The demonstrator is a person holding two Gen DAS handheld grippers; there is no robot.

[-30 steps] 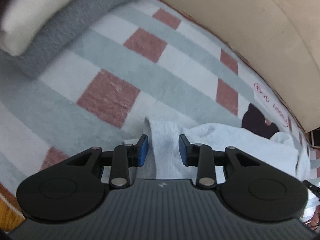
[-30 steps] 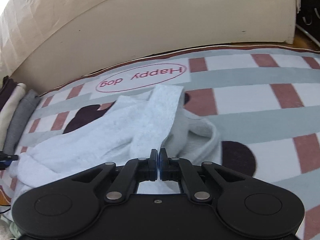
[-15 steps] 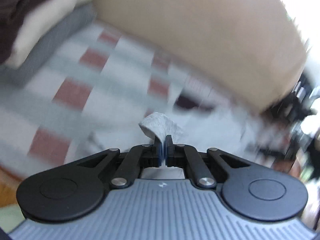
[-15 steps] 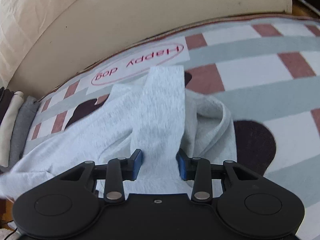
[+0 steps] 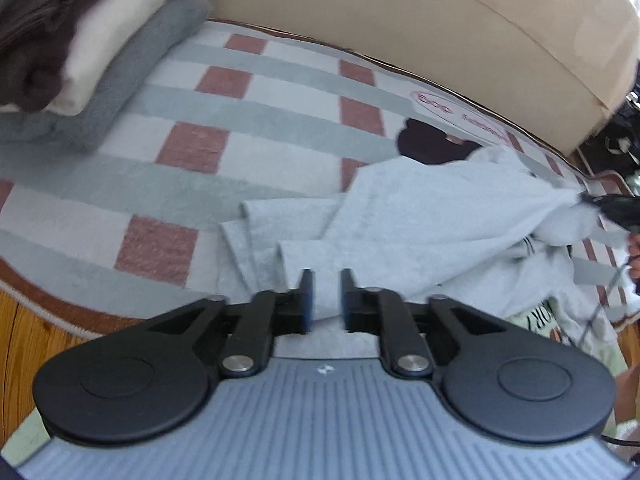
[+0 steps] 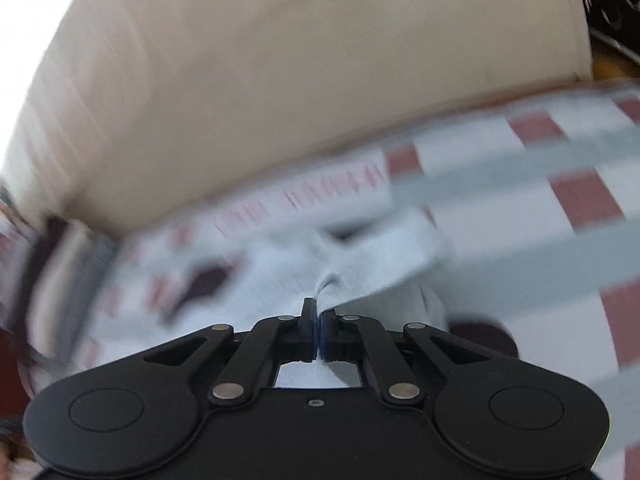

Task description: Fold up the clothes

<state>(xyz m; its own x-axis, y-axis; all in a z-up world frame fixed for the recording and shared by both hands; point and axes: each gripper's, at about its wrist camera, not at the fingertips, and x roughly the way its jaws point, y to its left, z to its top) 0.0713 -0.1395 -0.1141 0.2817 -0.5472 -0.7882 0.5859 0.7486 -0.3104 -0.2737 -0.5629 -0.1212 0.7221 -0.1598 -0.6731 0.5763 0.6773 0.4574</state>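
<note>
A light grey garment (image 5: 440, 216) lies crumpled on a checked rug (image 5: 260, 128), its near edge folded in layers. My left gripper (image 5: 325, 280) hovers just over that near edge. Its jaws are opening, and cloth shows in the gap below them, but the pads do not press on it. In the blurred right wrist view my right gripper (image 6: 318, 308) is shut on a small pinched ridge of the same garment (image 6: 384, 256), which rises into the jaws.
A stack of folded clothes (image 5: 100, 40), dark brown, cream and grey, sits at the rug's upper left. A beige sofa front (image 5: 440, 20) runs along the far edge. Wooden floor (image 5: 24, 344) shows at the near left. Another printed garment (image 5: 540, 316) lies at the lower right.
My left gripper shut on a fold of the garment, rose with it, and now stands open again with the cloth dropped. My right gripper opened over a strip of the garment, then shut on it.
</note>
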